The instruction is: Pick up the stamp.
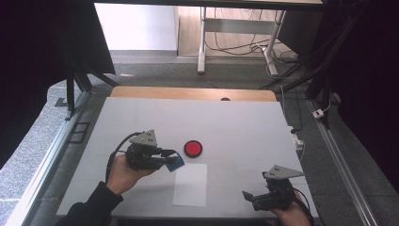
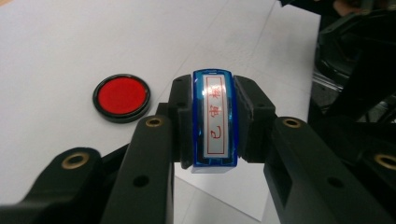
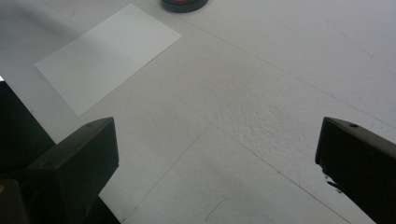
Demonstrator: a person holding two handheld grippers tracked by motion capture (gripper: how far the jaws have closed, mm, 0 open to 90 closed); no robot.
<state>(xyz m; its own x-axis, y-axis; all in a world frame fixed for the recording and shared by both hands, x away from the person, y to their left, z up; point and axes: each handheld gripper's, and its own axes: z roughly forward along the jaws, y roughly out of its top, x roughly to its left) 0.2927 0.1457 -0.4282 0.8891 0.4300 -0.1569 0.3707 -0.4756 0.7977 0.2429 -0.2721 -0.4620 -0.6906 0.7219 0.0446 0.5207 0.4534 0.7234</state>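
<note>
From my left gripper view I can read red characters on the white label of the blue stamp (image 2: 213, 123), which the high view gives as a blue speck. My left gripper (image 1: 170, 157) clamps that stamp between both pads, just above the near-left corner of the paper sheet (image 1: 190, 183) beside the red ink pad (image 1: 193, 148). My right gripper (image 1: 248, 197) rests wide open, holding nothing, right of the sheet.
</note>
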